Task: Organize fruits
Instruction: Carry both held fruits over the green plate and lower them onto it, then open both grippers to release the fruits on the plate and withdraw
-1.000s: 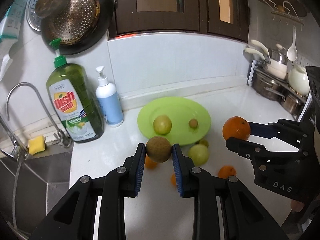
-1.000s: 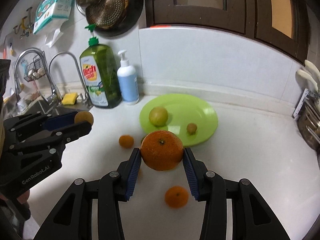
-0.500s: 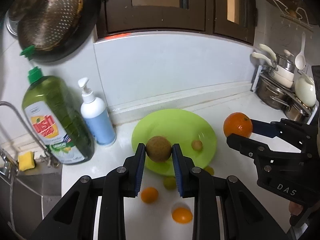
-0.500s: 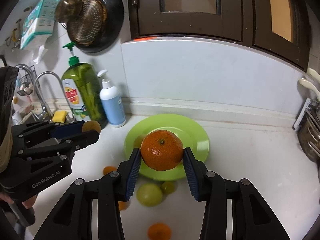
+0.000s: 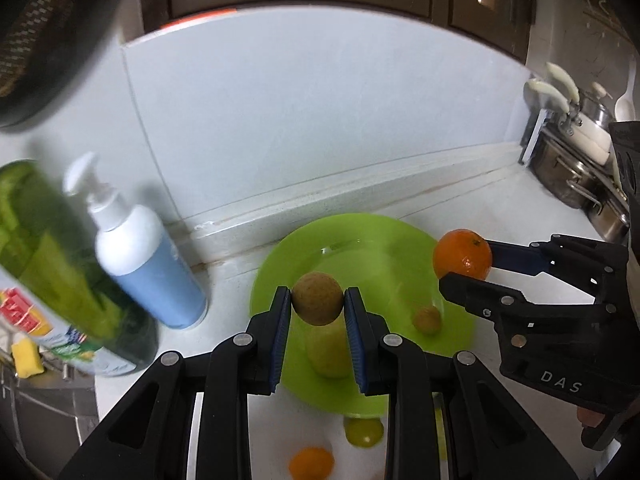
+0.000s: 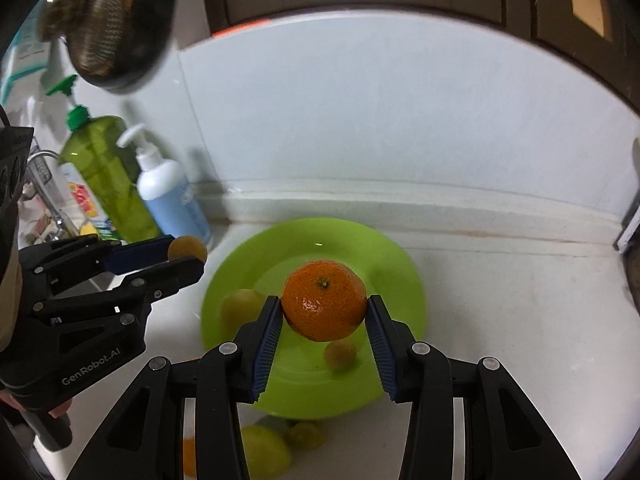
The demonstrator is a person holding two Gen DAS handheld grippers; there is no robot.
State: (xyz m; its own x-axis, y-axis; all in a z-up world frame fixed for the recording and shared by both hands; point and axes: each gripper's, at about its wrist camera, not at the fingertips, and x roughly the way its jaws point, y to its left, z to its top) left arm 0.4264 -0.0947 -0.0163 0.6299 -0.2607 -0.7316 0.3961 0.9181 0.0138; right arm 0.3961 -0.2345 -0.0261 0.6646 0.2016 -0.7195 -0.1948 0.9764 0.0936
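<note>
My left gripper is shut on a round brown fruit and holds it above the near left part of the green plate. My right gripper is shut on a big orange above the same plate. A yellow-green fruit and a small brown fruit lie on the plate. The orange also shows in the left wrist view, the brown fruit in the right wrist view.
A blue-white pump bottle and a green dish-soap bottle stand left of the plate, by the sink. Loose small oranges and green fruits lie on the white counter in front of the plate. Pots stand at the far right.
Both grippers have moved forward, from over the loose fruits to over the green plate, each still holding its fruit. The plate and wall look much closer.
</note>
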